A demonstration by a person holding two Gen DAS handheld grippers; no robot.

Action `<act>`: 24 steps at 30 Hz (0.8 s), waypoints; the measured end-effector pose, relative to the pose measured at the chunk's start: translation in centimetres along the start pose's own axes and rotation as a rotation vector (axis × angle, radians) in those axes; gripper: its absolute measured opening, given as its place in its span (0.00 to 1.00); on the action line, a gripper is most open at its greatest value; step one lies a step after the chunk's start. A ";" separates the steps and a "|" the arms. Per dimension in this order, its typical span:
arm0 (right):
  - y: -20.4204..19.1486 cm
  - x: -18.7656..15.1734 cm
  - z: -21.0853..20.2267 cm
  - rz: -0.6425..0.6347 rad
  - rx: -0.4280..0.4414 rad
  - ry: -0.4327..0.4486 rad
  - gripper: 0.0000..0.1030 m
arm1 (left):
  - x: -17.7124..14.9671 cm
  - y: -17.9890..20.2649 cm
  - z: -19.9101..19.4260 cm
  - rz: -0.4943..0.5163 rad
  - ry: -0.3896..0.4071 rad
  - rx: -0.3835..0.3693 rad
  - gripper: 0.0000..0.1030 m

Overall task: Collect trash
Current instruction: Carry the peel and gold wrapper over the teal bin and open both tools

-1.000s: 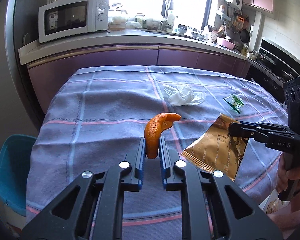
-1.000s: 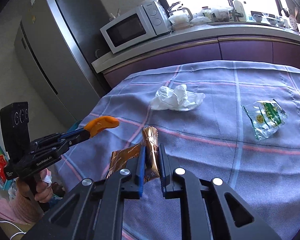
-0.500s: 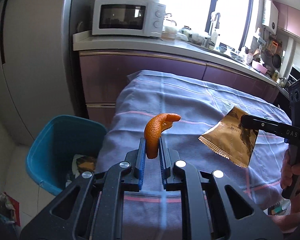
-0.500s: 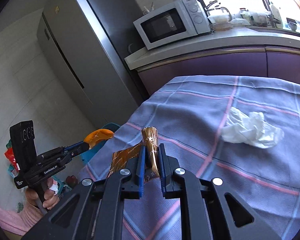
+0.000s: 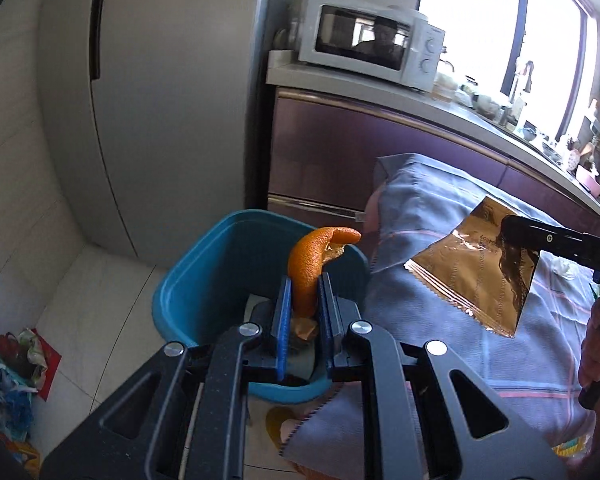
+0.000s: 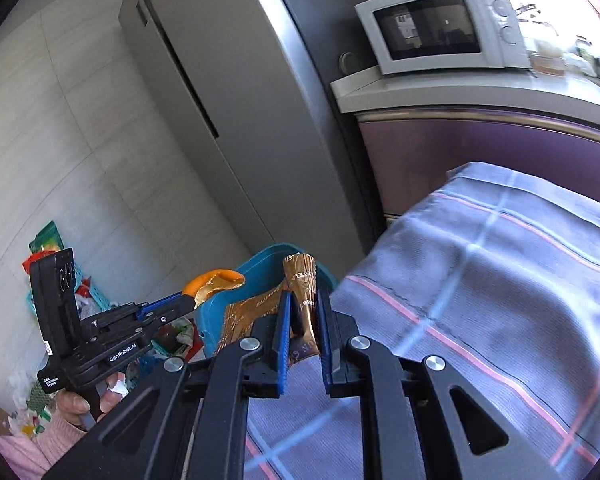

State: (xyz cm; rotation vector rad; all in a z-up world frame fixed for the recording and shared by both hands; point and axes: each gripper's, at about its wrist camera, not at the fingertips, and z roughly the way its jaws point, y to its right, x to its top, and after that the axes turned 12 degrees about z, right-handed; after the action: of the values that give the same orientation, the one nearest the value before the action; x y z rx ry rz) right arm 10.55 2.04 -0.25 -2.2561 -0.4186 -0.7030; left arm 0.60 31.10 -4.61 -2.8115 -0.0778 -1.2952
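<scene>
Both grippers have swung off the table toward the bin. Left gripper (image 5: 303,280): jaws closed tight on the orange peel (image 5: 314,260), peel upright, directly over the blue bin (image 5: 204,276). Right gripper (image 6: 304,300): jaws pinched on the gold wrapper (image 6: 300,300), bin rim just beyond. Tablecloth (image 6: 500,280) right of jaws; fridge (image 5: 160,100) and microwave (image 5: 368,40) far behind.

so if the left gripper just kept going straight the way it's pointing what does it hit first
Most likely the teal bin: the left gripper, shut on the orange peel, points down into its opening, where trash already lies. Depth is unclear, so the far wall could come first.
</scene>
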 end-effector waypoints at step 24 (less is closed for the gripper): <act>-3.5 -0.2 12.4 -0.034 -0.075 -0.203 0.21 | -2.3 -4.0 9.7 -0.159 -0.154 0.001 0.16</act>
State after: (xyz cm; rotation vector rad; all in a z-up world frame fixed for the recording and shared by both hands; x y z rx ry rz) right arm 13.14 13.37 -5.76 -2.4063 -0.5374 -0.5156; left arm 6.20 35.61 -12.64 -2.9518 -0.3131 -1.1001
